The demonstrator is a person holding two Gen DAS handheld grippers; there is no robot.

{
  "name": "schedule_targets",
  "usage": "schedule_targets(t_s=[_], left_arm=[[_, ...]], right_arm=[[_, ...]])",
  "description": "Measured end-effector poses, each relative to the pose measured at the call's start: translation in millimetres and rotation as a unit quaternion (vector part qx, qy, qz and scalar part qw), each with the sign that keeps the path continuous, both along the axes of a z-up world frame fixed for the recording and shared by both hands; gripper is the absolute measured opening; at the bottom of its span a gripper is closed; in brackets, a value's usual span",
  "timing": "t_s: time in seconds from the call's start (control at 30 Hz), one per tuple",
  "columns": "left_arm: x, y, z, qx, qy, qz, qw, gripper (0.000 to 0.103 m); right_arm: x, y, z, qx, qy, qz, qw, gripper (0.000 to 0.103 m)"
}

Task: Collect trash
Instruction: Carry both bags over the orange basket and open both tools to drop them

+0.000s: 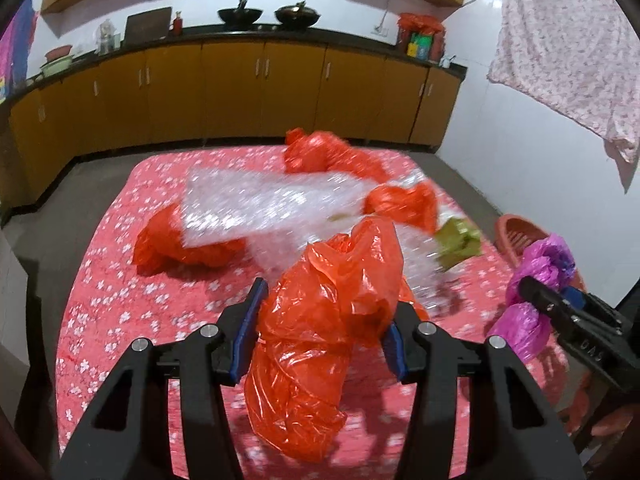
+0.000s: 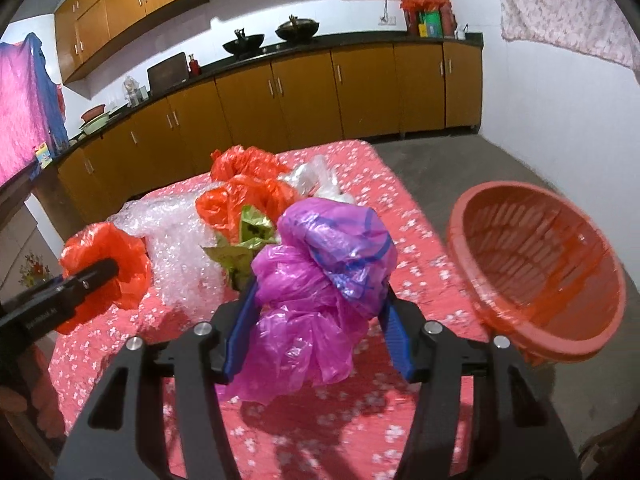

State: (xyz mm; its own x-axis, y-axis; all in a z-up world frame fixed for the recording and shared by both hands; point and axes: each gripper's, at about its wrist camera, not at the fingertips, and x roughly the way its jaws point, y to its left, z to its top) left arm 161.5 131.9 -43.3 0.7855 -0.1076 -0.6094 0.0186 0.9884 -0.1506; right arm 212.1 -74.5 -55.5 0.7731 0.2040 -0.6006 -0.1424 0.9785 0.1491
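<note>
left gripper: the left gripper [image 1: 320, 332] is clamped on a crumpled orange-red plastic bag [image 1: 320, 340], blue pads pressing it from both sides, bag lifted clear of the pink floral tablecloth [image 1: 120, 300] under it

right gripper: the right gripper [image 2: 316, 324] is clenched on a scrunched magenta plastic bag with blue print [image 2: 316, 280], also hanging off the cloth

where it goes: I'd guess the round orange-red slotted plastic basket [image 2: 536, 276], just right of the right gripper and beyond the table edge

still on the table: ahead of both grippers, a clear bubble wrap sheet [image 1: 260, 204], more orange-red bags [image 1: 320, 152], and a crumpled green-gold wrapper [image 1: 460, 240]

how it handles: thin film, looks super light, soft and slippery, squashes to nothing, so pinch through the thick bunched middle, not a loose flap

watch out: loose tails dangle under both wads and could snag the basket rim or slip out if the squeeze eases

next up: carry both over the basket, then let go
</note>
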Motion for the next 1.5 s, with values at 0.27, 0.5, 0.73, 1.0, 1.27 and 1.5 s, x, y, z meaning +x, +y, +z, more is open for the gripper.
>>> schedule_targets(t_s=[0.27, 0.5, 0.73, 1.0, 1.27, 1.5], left_arm=[[3, -35, 22, -0.008, -0.029, -0.034, 0.999, 0.052], [20, -80, 34, -0.02, -0.041, -0.073, 0.9963, 0.052], [44, -142, 33, -0.028, -0.038, -0.121, 0.9916, 0.052], [73, -221, 29, -0.041, -0.028, -0.18, 0.9825, 0.052], [98, -268, 18, -0.037, -0.016, -0.214, 0.9761, 0.052], [117, -297, 6, -0.032, 0.001, -0.226, 0.9737, 0.052]], right_arm=[[-13, -30, 18, -0.015, -0.035, -0.025, 0.999, 0.056], [-16, -74, 28, -0.021, -0.053, -0.073, 0.996, 0.056], [-14, -130, 33, -0.033, -0.063, -0.132, 0.989, 0.056], [-6, -195, 32, -0.048, -0.07, -0.199, 0.976, 0.056], [9, -222, 20, -0.054, -0.069, -0.215, 0.973, 0.056], [24, -235, 7, -0.051, -0.06, -0.216, 0.973, 0.056]])
